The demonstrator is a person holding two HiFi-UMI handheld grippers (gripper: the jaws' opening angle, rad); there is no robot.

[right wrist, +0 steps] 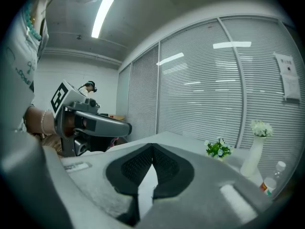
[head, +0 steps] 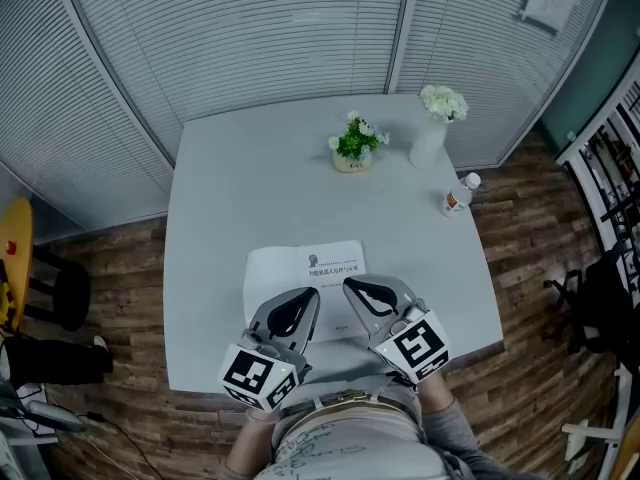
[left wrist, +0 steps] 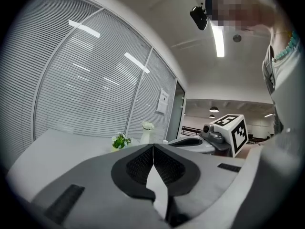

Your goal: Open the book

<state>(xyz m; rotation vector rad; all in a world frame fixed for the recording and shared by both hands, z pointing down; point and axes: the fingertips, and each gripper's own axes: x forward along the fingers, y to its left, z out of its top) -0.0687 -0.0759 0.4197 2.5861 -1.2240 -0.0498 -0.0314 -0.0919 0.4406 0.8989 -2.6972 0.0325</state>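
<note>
Book lies flat, white cover up, at near edge of grey table. Left gripper and right gripper sit side by side over its near half. Both have jaws together, nothing between them.

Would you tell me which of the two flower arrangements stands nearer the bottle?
The tall white vase, right of the low green potted plant; the bottle stands close by.

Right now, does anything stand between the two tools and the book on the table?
Nothing visible does. In the head view the left tool and the right tool, both shut, sit right over the near part of the book. The plant, vase and bottle stand further back, out of the way.
</note>
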